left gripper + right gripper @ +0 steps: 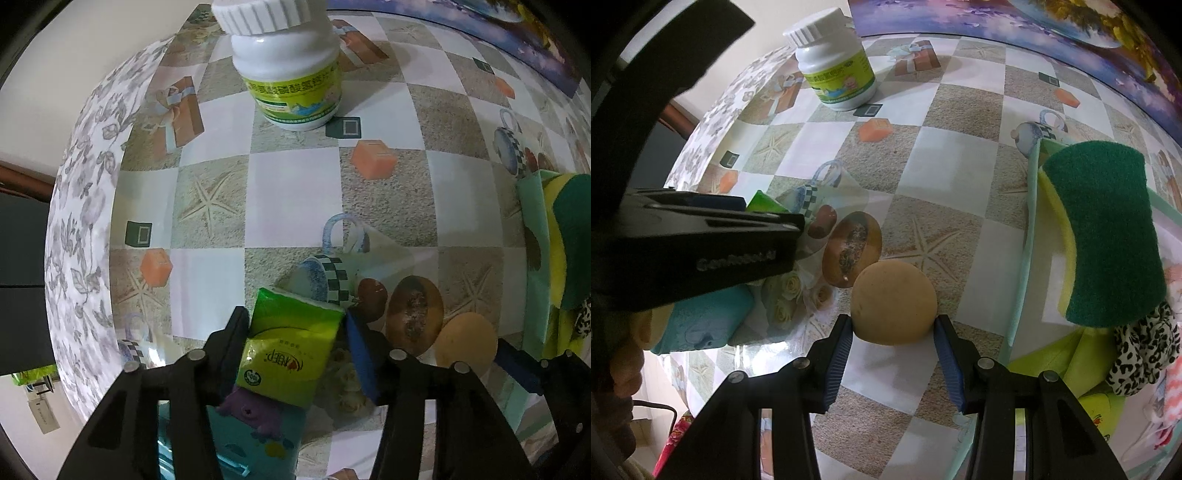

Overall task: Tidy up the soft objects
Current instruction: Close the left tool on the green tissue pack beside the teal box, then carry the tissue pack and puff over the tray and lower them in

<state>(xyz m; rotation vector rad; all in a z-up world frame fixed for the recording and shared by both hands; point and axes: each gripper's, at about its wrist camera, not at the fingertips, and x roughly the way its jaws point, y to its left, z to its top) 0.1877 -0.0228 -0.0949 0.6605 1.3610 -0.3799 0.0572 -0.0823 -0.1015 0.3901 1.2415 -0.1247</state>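
Note:
My left gripper (295, 332) is shut on a green tissue pack (288, 350), held over a teal towel with a purple figure (258, 428). The pack's corner shows in the right wrist view (762, 203) beyond the left gripper's body. My right gripper (894, 332) has its pads against both sides of a tan ball (894, 302) resting on the table; the ball also shows in the left wrist view (467, 339). A pale green tray (1027, 236) at the right holds a green and yellow sponge (1108, 229), a leopard-print scrunchie (1145, 350) and other soft items.
A white bottle with a green label (838, 70) stands at the back left; it also shows in the left wrist view (291, 74). The checked tablecloth (960, 147) carries printed cups, boxes and starfish. The table's edge runs along the left. A picture (997, 22) lines the back.

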